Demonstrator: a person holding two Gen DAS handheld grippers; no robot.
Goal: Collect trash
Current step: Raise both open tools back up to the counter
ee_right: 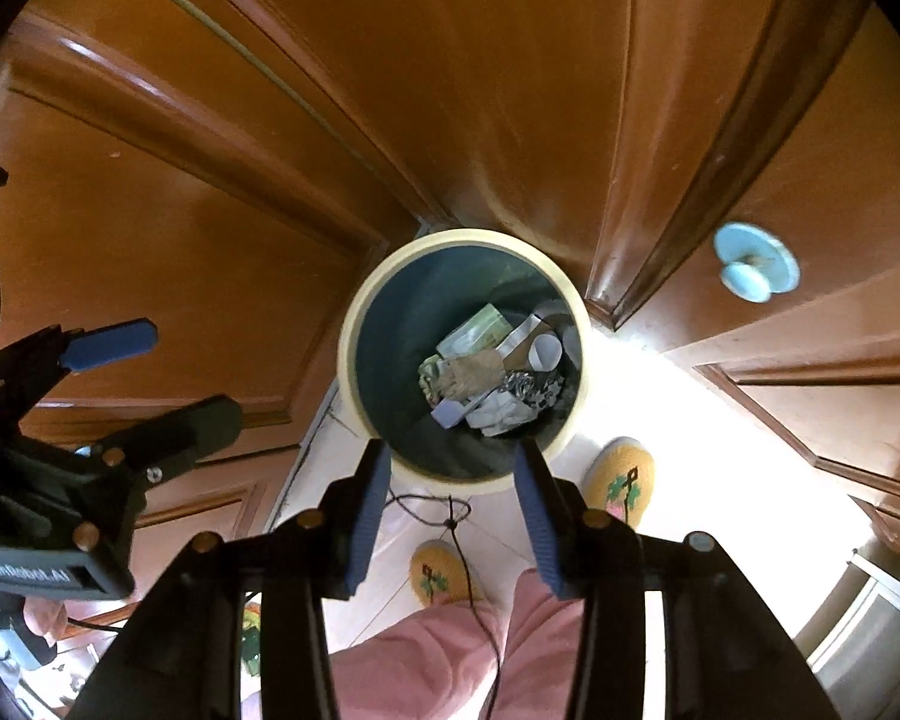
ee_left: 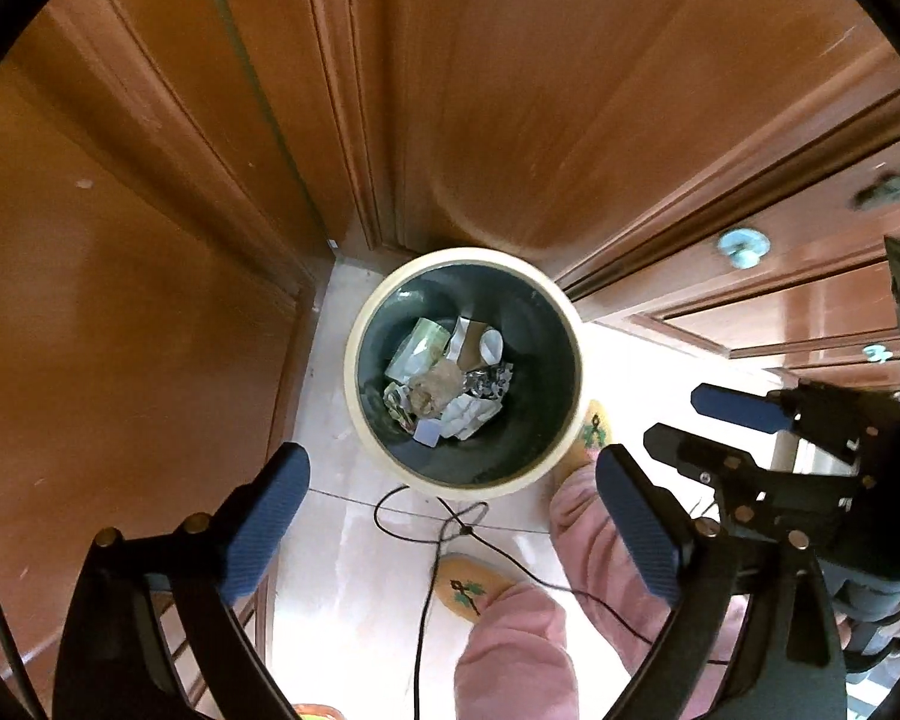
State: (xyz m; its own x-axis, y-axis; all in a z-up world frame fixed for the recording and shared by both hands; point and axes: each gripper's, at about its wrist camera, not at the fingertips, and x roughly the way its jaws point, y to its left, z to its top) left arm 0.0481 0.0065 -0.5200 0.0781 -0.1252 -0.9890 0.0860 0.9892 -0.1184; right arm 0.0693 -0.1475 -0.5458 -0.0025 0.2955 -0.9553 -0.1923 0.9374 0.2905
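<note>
A round bin with a cream rim and dark inside stands on the pale floor in a corner of wooden doors. Crumpled paper, foil and wrappers lie at its bottom. My left gripper is open and empty, held above the bin's near edge. My right gripper is open and empty, also above the bin's near edge. The right gripper shows in the left wrist view, and the left gripper shows in the right wrist view, each beside the bin.
Wooden doors and cabinet panels close in behind and on both sides, with a pale blue knob to the right. The person's pink trouser legs and yellow slippers stand before the bin. A thin black cable trails on the floor.
</note>
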